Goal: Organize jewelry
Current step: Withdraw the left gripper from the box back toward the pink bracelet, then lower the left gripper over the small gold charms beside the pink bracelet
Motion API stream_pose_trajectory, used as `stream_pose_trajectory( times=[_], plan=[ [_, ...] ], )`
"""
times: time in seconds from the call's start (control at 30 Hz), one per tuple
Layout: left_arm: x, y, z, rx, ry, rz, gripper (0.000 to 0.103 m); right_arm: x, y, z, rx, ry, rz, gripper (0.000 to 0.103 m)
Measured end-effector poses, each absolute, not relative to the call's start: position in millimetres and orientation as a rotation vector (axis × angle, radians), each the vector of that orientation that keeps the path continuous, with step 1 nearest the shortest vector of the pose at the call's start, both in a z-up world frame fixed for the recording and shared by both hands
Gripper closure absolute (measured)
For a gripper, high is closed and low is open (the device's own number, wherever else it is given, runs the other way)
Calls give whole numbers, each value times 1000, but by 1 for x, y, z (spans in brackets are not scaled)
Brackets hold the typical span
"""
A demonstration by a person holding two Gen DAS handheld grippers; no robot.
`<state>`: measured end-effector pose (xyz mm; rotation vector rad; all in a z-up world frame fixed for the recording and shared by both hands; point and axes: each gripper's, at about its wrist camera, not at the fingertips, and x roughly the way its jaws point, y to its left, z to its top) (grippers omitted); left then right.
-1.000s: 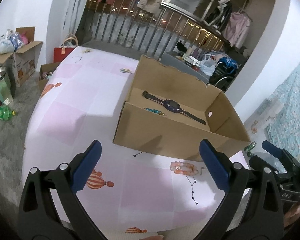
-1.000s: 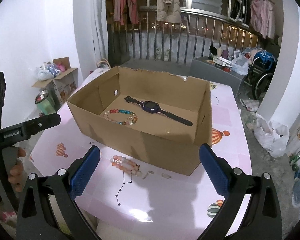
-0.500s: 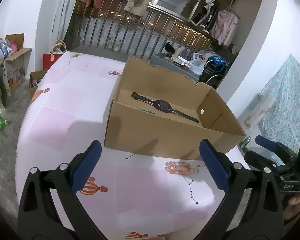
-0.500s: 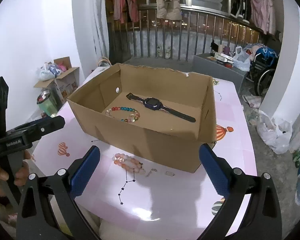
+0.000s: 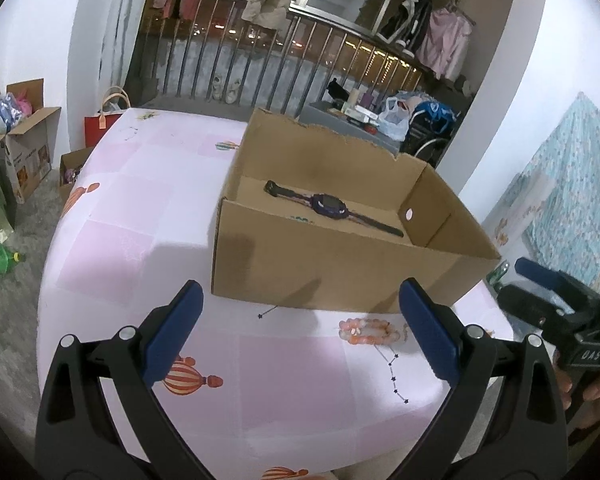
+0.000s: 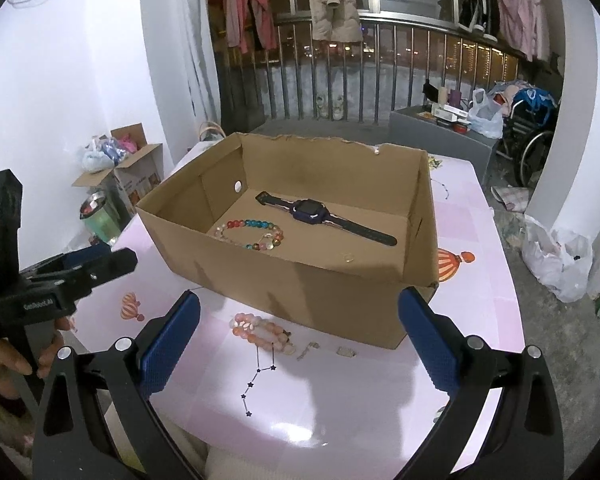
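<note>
Right wrist view: cardboard box (image 6: 300, 284) stands behind pink bracelet (image 6: 260, 330).

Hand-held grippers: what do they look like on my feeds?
Both match: the left hand-held gripper and right hand-held gripper have black plastic triangular-cutout fingers, textured blue pads, silver rivets. White lettering marks the bodies; exact text unreadable.

The cardboard box (image 6: 300, 280) has no lid, so its inside is reachable from above; its four walls block entry from the sides. On its floor the watch (image 6: 324, 216) and the colourful bracelet (image 6: 252, 234) leave bare room at the right front. Before the near wall, the surface (image 6: 340, 400) is free except the pink bracelet (image 6: 260, 330) and two small pieces (image 6: 328, 349) just beside it.
</note>
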<state>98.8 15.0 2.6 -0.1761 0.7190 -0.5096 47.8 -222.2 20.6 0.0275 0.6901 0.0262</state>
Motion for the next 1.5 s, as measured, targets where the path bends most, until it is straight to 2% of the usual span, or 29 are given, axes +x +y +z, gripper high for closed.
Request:
stream_pose_trajectory(
  times=[0.33,0.83,0.97,1.03,1.07,1.13,1.3,1.5],
  plan=[
    [109,10,-11,-154,786,-525,8,44,-222,20,-7,634,47,6],
    [86,15,-34,-44,685,-613,8,29,-254,-10,43,635,59,7],
    [85,4,-40,-58,698,-666,9,33,-258,-21,56,660,84,14],
    [81,-5,-41,-31,684,-693,9,37,-259,-29,55,683,99,21],
    [80,-10,-41,-2,672,-702,11,39,-259,-32,53,692,102,22],
    [76,-21,-41,56,655,-714,27,40,-259,-38,55,702,111,30],
    [70,-52,-44,203,630,-791,50,48,-261,-50,76,730,121,31],
    [67,-93,-61,430,631,-897,66,57,-265,-60,107,752,131,32]
  ],
)
